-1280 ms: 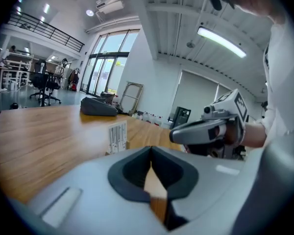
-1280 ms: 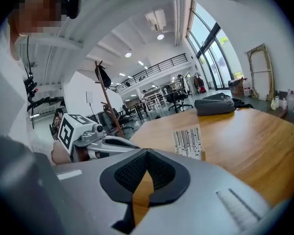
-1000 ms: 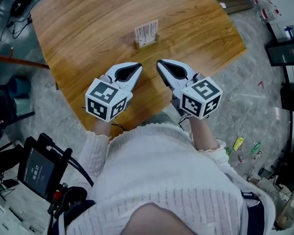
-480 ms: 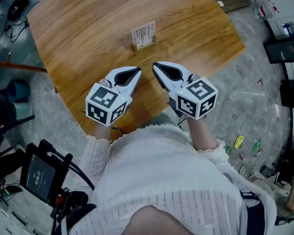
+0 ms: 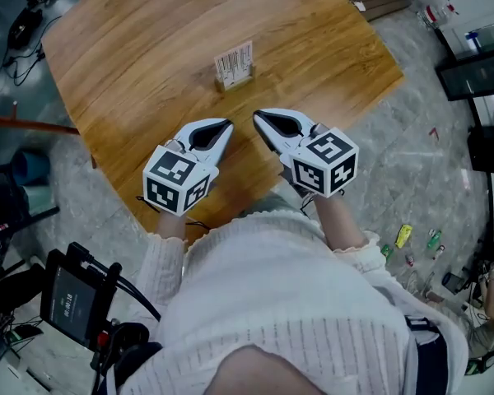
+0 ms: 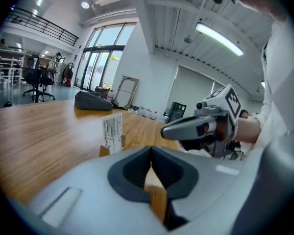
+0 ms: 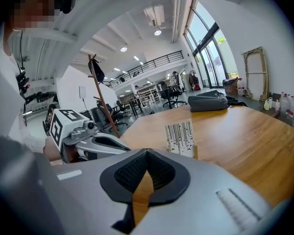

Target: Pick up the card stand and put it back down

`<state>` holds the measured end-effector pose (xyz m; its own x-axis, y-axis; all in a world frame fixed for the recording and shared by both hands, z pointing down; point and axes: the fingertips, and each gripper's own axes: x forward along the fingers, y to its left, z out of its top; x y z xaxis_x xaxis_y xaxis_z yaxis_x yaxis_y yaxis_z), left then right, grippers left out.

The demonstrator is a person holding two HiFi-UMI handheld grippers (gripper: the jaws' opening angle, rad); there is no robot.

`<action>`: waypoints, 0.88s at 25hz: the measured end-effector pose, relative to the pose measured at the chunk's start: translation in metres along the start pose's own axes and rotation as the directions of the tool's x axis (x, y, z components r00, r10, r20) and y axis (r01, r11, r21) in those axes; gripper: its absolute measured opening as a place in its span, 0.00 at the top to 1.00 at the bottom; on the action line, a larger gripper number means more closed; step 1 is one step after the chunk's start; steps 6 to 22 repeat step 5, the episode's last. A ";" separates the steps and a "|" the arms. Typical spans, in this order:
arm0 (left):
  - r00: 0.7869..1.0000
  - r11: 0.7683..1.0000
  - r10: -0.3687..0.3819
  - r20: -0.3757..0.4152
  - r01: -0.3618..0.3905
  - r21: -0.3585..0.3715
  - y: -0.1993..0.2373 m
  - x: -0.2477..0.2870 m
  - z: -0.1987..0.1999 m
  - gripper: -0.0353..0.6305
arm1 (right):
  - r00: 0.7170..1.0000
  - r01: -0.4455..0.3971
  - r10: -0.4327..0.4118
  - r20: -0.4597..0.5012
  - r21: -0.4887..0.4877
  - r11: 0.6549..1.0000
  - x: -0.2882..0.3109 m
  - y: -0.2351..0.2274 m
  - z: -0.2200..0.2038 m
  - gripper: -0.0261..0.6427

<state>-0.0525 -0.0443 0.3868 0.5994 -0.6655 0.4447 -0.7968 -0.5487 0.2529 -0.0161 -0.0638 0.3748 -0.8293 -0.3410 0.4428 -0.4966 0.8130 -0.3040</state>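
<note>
One card stand [image 5: 233, 66], a small wooden base holding a white card printed with black bars, stands upright on the table [image 5: 132, 48]. Short of it, apart, we hold two tools: left gripper [image 5: 227, 125] and right gripper [image 5: 257, 116], both with jaws closed on nothing.

Card stand [image 7: 180, 138], just beyond R fingers [image 7: 125, 175]: base mostly hidden behind them; card print too small to read. Past L fingers [image 6: 130, 173]: stand's lower base hidden too. Surface [image 5: 140, 72]: far edge cut off at top of head view. Dark bag [image 6: 93, 101], far beyond L fingers: blurred.
</note>
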 end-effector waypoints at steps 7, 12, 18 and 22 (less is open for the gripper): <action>1.000 1.000 0.002 -0.007 -0.002 -0.020 0.001 0.000 -0.002 0.93 | 1.000 -0.002 0.002 -0.006 0.001 1.000 -0.001 0.001 -0.003 0.97; 1.000 1.000 0.002 -0.007 -0.002 -0.020 0.001 0.000 -0.002 0.93 | 1.000 -0.002 0.002 -0.006 0.001 1.000 -0.001 0.001 -0.003 0.97; 1.000 1.000 0.002 -0.007 -0.002 -0.020 0.001 0.000 -0.002 0.93 | 1.000 -0.002 0.002 -0.006 0.001 1.000 -0.001 0.001 -0.003 0.97; 1.000 1.000 0.002 -0.007 -0.002 -0.020 0.001 0.000 -0.002 0.93 | 1.000 -0.002 0.002 -0.006 0.001 1.000 -0.001 0.001 -0.003 0.97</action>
